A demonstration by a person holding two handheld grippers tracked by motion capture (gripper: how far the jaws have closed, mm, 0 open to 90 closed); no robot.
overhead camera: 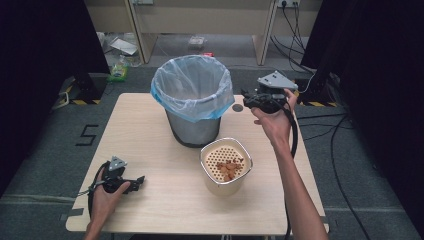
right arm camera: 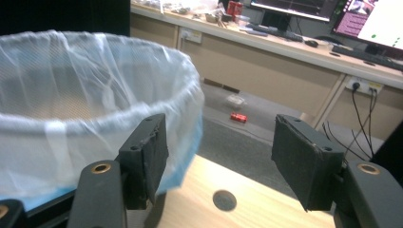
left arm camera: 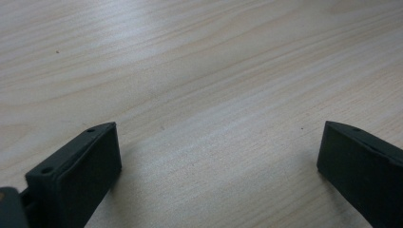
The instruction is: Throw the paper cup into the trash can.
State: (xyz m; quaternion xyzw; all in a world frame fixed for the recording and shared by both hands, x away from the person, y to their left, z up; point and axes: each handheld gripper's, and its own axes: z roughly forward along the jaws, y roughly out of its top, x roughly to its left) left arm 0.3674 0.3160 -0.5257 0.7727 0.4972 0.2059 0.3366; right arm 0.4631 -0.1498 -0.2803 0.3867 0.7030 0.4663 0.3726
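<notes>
High view: grey bin (overhead camera: 193,125), translucent blue-edged liner; right gripper (overhead camera: 248,99) spread, empty.

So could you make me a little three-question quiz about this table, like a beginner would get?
1. True or false: the bin on the table has a plastic bag in it.
2. What lies in the cream pot: A) brown bits B) keys C) water?
3. Which gripper is up by the bin's rim, the left gripper or the right gripper?

Key
1. True; the bag folds over the rim.
2. A, on a holed insert.
3. The right gripper, jaws apart and holding nothing; the left one rests low on the table.
</notes>
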